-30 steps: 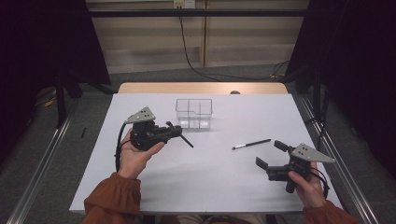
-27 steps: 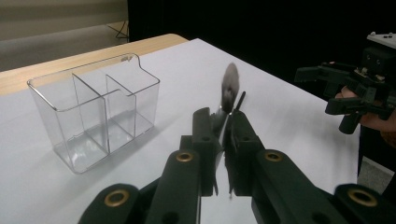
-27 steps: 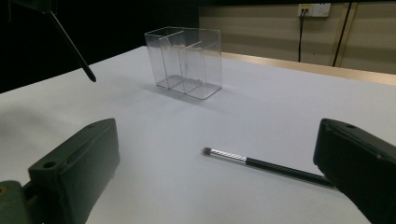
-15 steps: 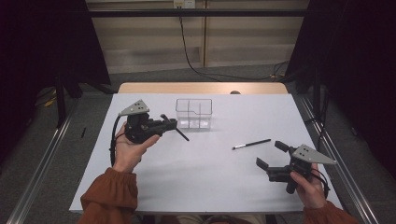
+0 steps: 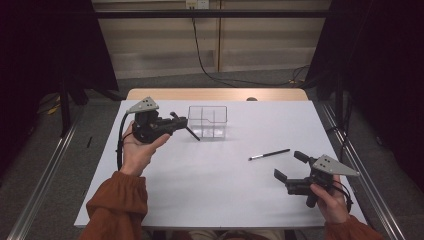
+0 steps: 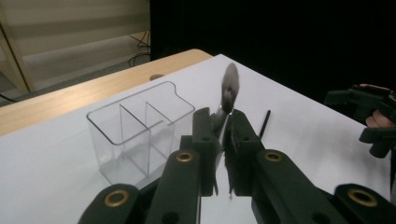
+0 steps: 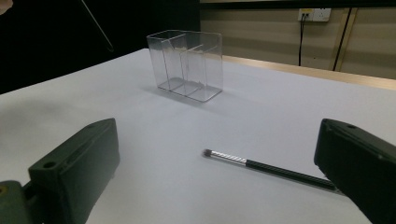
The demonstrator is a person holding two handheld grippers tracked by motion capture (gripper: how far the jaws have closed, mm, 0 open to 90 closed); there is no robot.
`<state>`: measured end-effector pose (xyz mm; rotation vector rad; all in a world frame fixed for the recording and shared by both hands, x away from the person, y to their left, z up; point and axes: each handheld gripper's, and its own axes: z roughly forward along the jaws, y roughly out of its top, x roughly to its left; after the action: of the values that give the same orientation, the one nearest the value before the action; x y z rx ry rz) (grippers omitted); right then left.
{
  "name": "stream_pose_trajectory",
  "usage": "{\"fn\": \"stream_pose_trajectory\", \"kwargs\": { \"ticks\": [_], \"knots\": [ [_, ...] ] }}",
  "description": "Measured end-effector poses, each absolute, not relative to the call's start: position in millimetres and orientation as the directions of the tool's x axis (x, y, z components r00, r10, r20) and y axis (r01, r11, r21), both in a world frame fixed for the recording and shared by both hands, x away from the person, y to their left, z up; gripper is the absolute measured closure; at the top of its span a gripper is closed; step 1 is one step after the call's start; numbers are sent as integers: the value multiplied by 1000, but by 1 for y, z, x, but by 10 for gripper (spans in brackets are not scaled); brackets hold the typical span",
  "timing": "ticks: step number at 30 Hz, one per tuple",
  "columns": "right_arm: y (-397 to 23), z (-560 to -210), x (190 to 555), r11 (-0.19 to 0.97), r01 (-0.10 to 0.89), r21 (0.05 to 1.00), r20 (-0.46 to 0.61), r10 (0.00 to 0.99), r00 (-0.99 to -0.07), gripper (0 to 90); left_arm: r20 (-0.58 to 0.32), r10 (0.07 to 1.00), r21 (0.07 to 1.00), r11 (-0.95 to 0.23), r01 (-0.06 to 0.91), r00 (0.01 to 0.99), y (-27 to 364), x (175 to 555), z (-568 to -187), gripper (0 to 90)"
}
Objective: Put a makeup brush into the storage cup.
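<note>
Makeup brush [image 6: 229,91] clamped in closed left gripper [image 6: 223,122] at nine o'clock of clear organizer [image 5: 207,121], fluffy head blurred, handle tip [image 5: 193,134] slanting toward box. Second brush [image 5: 269,154] lay flat at four o'clock of organizer, handle end cut off behind jaw. Right gripper [image 5: 289,166] gaped wide, empty; counted: two brushes, three compartments, two grippers.

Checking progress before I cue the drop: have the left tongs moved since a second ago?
Yes. The left tongs, shut on a makeup brush, have risen and moved farther up the table toward the clear organizer, whose near left corner they now approach.
</note>
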<state>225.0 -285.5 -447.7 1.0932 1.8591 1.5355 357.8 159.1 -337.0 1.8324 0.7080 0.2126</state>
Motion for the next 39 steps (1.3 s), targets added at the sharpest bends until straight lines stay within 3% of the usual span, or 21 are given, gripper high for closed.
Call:
{"fn": "stream_pose_trajectory", "kwargs": {
  "ticks": [14, 39],
  "knots": [
    [-286, -448, 225, 49, 274, 960, 120, 816, -566, 2, -157, 602, 917, -204, 341, 783, 159, 383, -314, 839],
    [-285, -448, 225, 44, 275, 960, 127, 810, -573, 1, -156, 663, 914, -184, 362, 732, 154, 426, -313, 839]
  ]
}}
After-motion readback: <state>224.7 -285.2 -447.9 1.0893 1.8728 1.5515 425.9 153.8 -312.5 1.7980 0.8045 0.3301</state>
